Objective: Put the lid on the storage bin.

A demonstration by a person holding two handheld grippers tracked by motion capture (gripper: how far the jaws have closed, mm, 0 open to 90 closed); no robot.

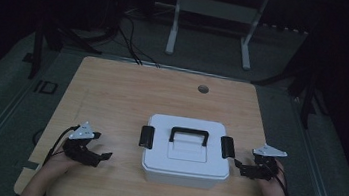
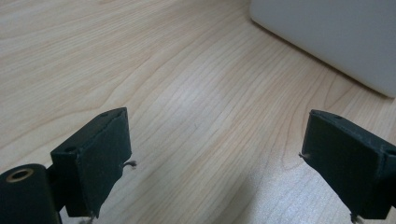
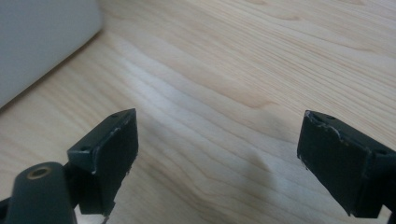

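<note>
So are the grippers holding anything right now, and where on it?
Nothing. Left gripper and right gripper both stand open over the table, flanking the white box.

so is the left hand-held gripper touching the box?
Apart. In the high view, bare table lies between the left hand-held gripper and the white box; the left gripper view shows open jaws over wood, box farther off.

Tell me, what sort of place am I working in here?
Likely a dim lab or recording workspace: a bare wooden table holding one white latched box, cables across the floor, and a metal bench frame behind.
</note>
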